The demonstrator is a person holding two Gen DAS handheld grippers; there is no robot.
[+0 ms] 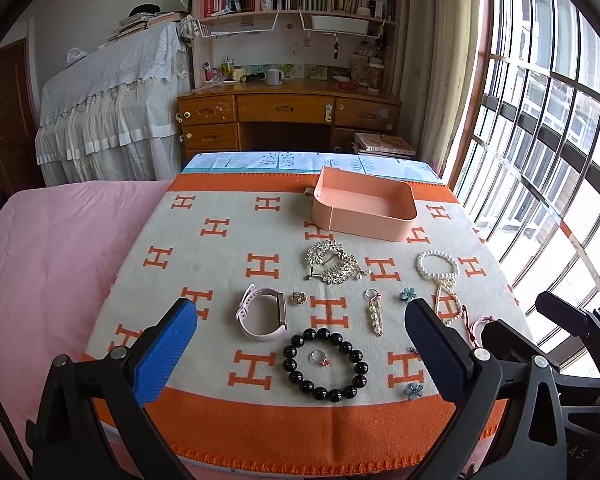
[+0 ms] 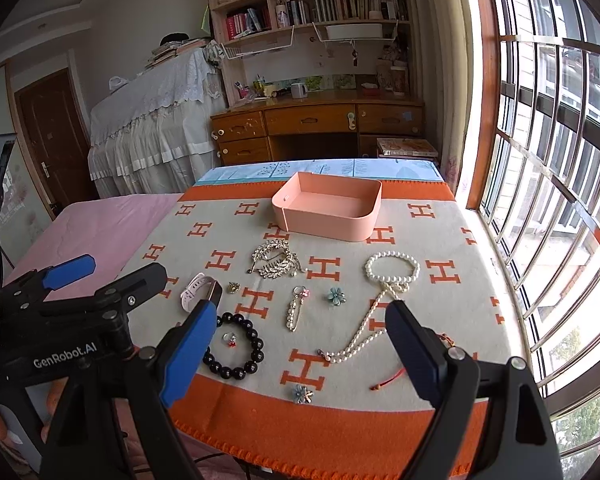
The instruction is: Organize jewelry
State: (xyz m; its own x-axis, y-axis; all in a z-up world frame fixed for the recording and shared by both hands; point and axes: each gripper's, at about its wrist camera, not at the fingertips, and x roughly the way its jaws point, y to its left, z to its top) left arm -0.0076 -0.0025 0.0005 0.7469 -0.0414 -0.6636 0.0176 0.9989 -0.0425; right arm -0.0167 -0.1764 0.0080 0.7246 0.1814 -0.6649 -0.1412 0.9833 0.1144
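I see the jewelry laid loose on the cream-and-orange H-patterned blanket [image 1: 228, 248]: a black bead bracelet [image 1: 325, 364] ringing a small silver ring [image 1: 319, 357], a pink-strapped watch [image 1: 262, 312], a silver rhinestone hair comb [image 1: 332, 266] and a white pearl necklace [image 2: 384, 296]. Behind them sits the peach plastic tray [image 1: 364, 210]. My left gripper [image 1: 300, 344] and right gripper [image 2: 300, 348] both hover spread wide, grasping nothing.

Left gripper [image 1: 300, 340] held low, jaws spread wide, blue-padded fingers [image 1: 164, 354] angled outward, nothing between them. Right gripper [image 2: 296, 350] likewise gaping and empty, pads [image 2: 188, 354] well apart. Side by side, both pointing forward and slightly down; each visible at the edge of the other's wrist view. No hand clearly visible.
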